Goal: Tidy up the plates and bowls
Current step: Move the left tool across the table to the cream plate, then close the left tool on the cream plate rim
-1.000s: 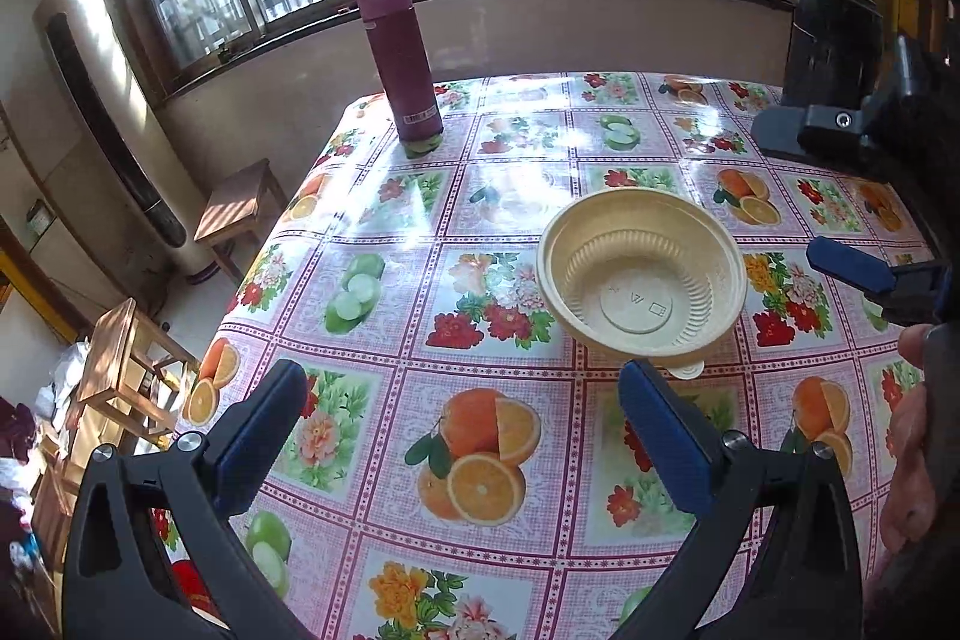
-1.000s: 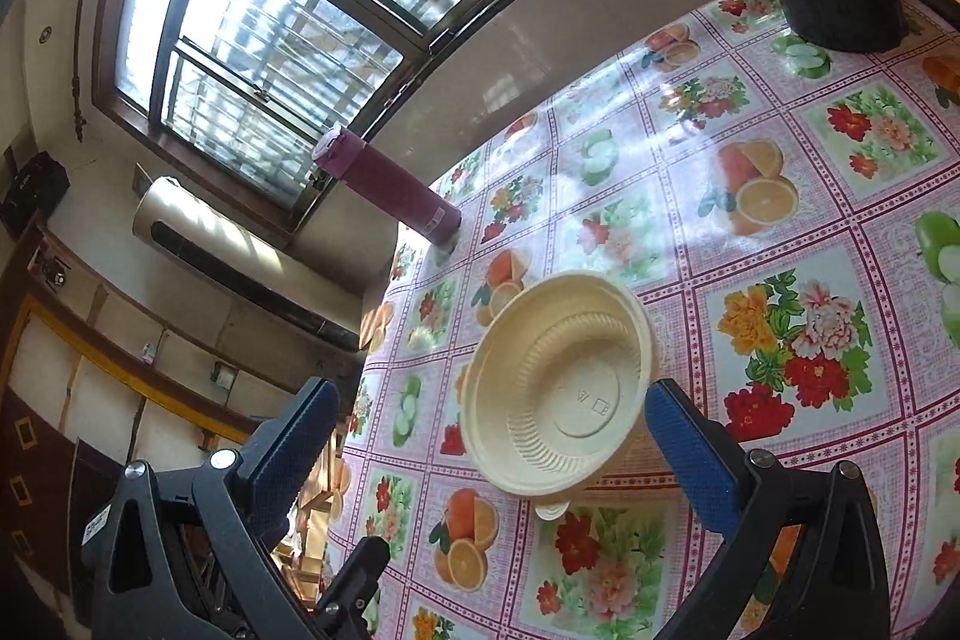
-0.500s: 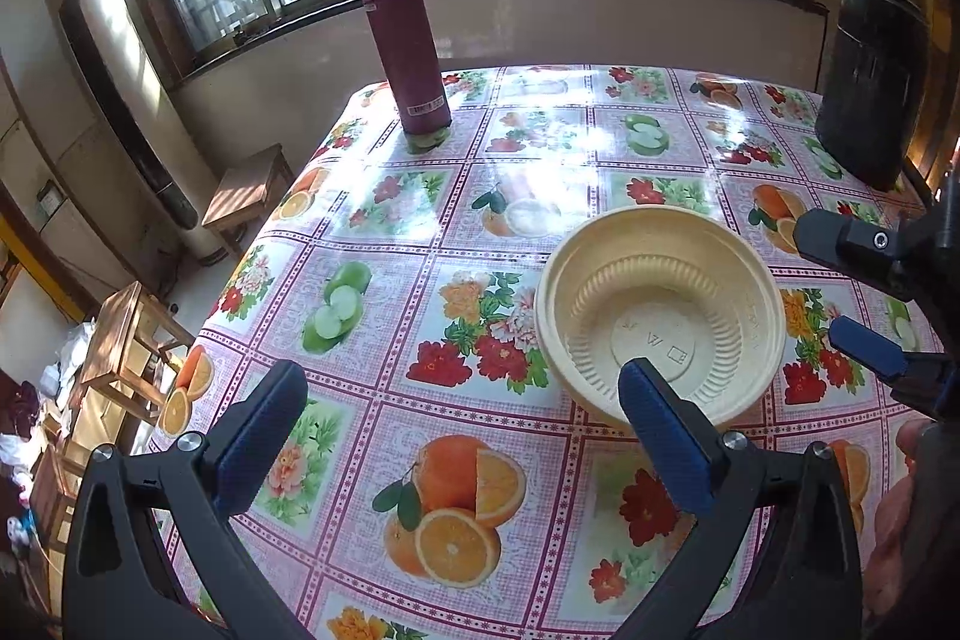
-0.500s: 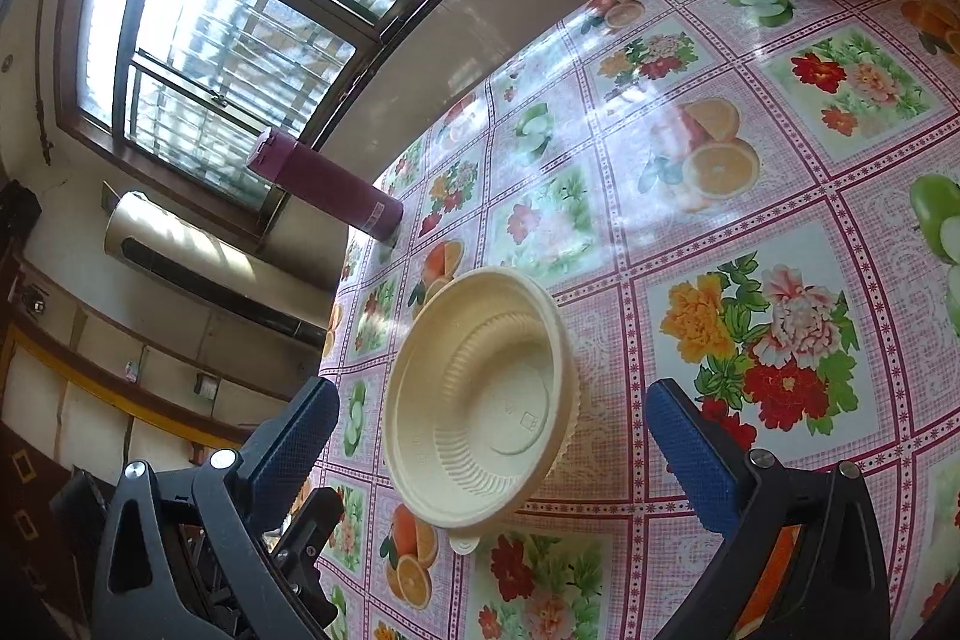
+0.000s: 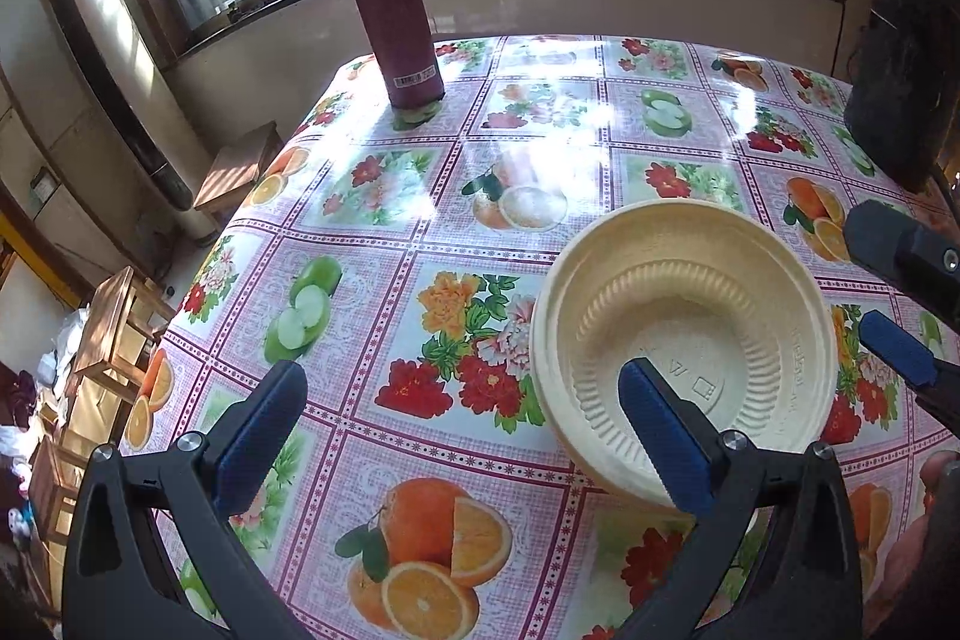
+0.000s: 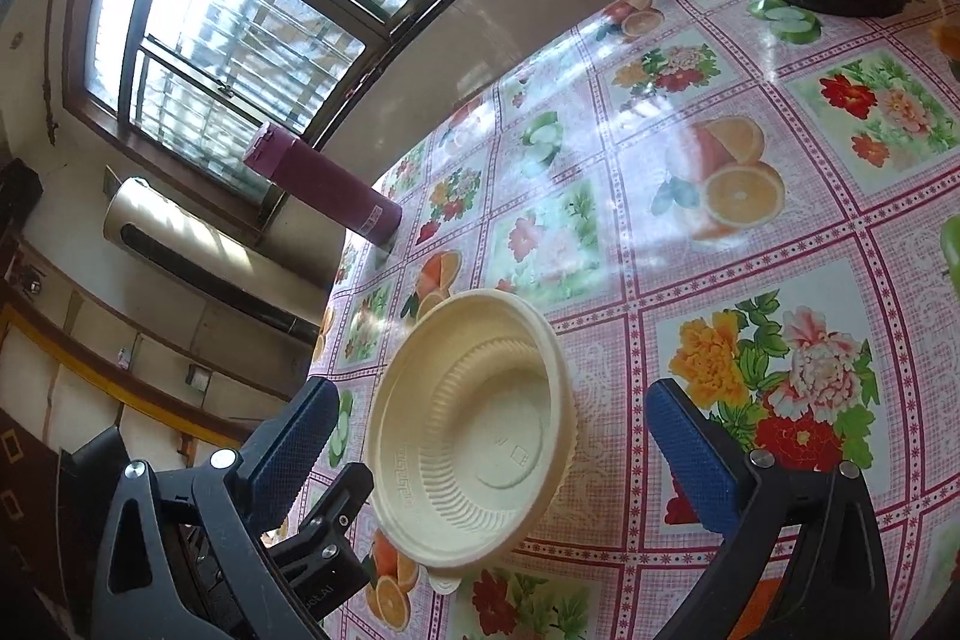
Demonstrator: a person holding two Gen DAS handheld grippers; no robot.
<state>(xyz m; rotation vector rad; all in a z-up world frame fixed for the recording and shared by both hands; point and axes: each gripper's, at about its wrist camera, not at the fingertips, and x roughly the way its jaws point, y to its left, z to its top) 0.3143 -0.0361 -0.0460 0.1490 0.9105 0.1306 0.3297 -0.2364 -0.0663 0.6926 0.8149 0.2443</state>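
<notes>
Both my left gripper and right gripper gape wide, holding nothing; this thin bowl looks light and flexy, so I'd pinch its near rim.

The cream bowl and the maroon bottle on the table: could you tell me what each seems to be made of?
The cream bowl looks like thin moulded disposable plastic or pulp, matt, with fine ribs on its wall and stamped marks in its base. The maroon bottle looks like a coated metal flask with a satin finish and a printed label low on its side, though plastic cannot be ruled out.
</notes>
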